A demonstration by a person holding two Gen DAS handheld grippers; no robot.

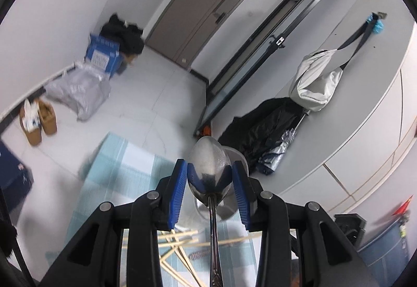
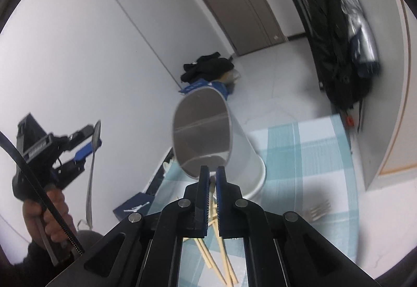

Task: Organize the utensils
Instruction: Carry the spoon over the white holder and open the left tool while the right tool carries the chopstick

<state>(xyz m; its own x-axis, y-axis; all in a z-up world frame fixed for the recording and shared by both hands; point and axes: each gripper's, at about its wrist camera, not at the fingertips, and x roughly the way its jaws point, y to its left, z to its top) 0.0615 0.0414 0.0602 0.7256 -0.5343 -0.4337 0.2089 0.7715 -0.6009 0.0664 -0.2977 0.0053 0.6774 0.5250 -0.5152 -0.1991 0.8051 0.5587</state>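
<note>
A metal spoon (image 1: 209, 169) fills the middle of the left wrist view. Its polished bowl is pointed away from the camera, and its slim handle, with a stamped pattern near the end, runs back toward the lens. The left gripper (image 1: 209, 177) clamps the widest part of the bowl between its blue ribbed pads, so the jaws stand partly apart with the spoon filling the gap. In the right wrist view this gripper appears at far left, raised and pointing up to the right, with a hand (image 2: 48, 211) wrapped round its grip and the spoon handle hanging down below it.

The right gripper (image 2: 212, 177) has its two blue pads drawn nearly together on the rim of a white paper cup (image 2: 208, 130). The cup is lifted and tipped, its open mouth turned toward the camera and its base pointing away over the table.

Below both grippers lies a blue and white checked tablecloth (image 2: 312, 151). Loose pale wooden chopsticks (image 2: 224, 261) lie crossed on it close to the camera; they overlap and I cannot count them exactly. One pale fork (image 2: 319, 210) lies to the right of them.

Counted: one spoon, one cup, one fork, two grippers, one visible hand.
</note>
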